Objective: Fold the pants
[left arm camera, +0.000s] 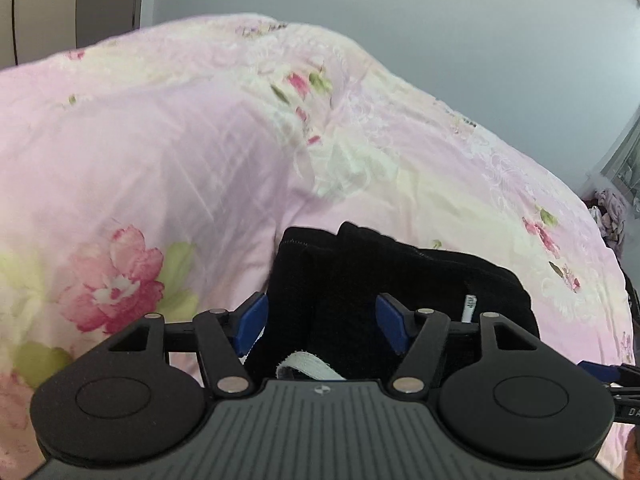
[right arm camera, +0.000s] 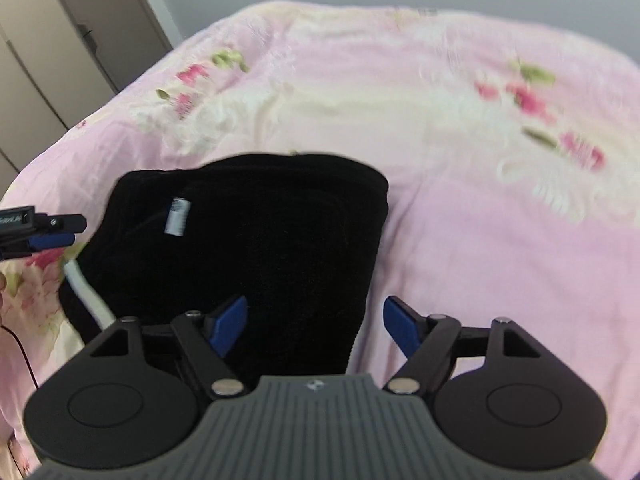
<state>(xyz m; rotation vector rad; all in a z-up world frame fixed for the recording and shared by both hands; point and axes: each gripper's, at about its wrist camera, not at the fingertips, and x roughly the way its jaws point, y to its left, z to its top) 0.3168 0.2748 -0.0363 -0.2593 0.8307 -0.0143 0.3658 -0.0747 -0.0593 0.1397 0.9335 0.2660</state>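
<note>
Black pants lie folded into a compact stack on a pink floral bedspread. A white label and a white waistband strip show on them. In the left wrist view the pants lie right in front of my left gripper, which is open with its blue pads either side of the cloth. My right gripper is open over the stack's near right edge. The left gripper's fingertips show at the left of the right wrist view, beside the stack.
The bedspread bulges into a mound at the left in the left wrist view. Closet doors stand beyond the bed. A heap of clothes lies on the floor at the far right. A thin cable runs over the bedspread at the left.
</note>
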